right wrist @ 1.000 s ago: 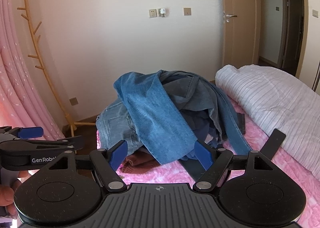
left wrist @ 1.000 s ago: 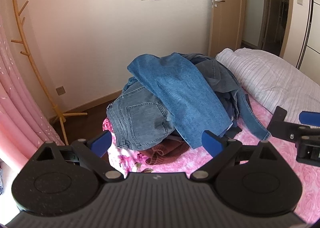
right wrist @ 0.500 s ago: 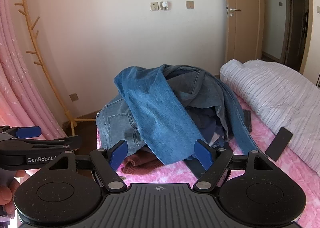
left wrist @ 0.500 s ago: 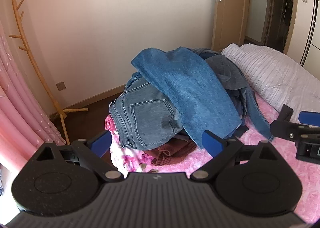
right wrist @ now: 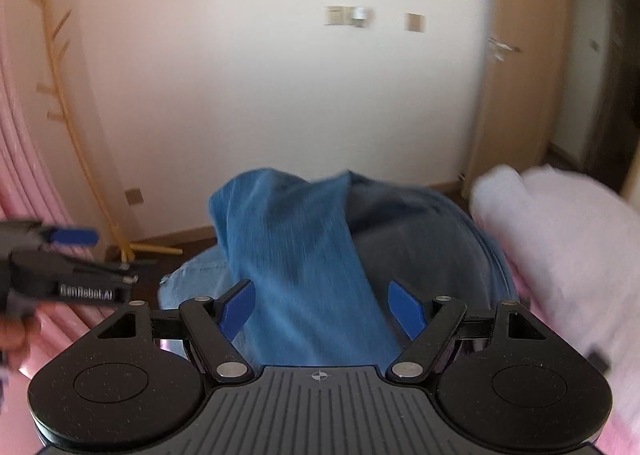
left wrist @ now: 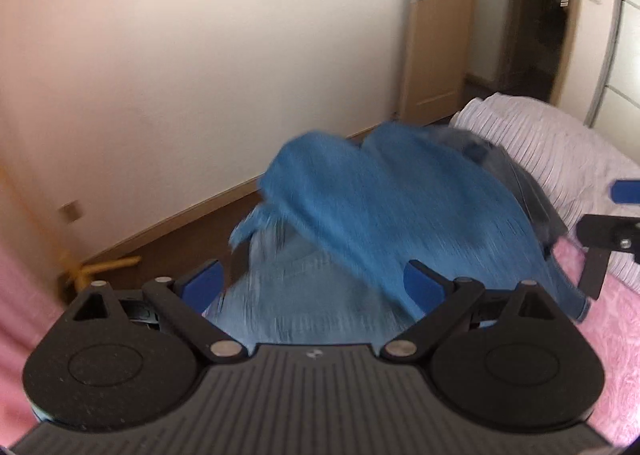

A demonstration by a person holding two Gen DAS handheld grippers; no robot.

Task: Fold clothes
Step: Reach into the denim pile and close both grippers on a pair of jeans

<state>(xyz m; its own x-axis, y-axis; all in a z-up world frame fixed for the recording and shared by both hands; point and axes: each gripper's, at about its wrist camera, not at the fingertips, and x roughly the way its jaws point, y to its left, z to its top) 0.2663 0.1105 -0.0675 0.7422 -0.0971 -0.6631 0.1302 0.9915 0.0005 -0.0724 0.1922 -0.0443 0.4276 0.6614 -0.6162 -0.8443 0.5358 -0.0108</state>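
Observation:
A pile of denim clothes lies on the pink bed, blurred by motion. A bright blue pair of jeans (left wrist: 400, 215) drapes over the top, also in the right wrist view (right wrist: 304, 255). Paler jeans (left wrist: 304, 307) lie under it at the near left; darker grey-blue denim (right wrist: 420, 247) lies to the right. My left gripper (left wrist: 316, 287) is open and empty, close in front of the pile. My right gripper (right wrist: 324, 305) is open and empty, just short of the bright blue jeans. Each gripper shows at the edge of the other's view.
A white striped duvet (left wrist: 560, 151) lies on the bed right of the pile. The pink floral sheet (left wrist: 616, 327) shows at the right. A wooden coat stand (right wrist: 72, 127) and pink curtains (right wrist: 20, 175) stand at the left. A door (left wrist: 436, 27) is behind.
Both grippers have moved forward toward the pile, which now fills more of each view. Both stay open and empty.

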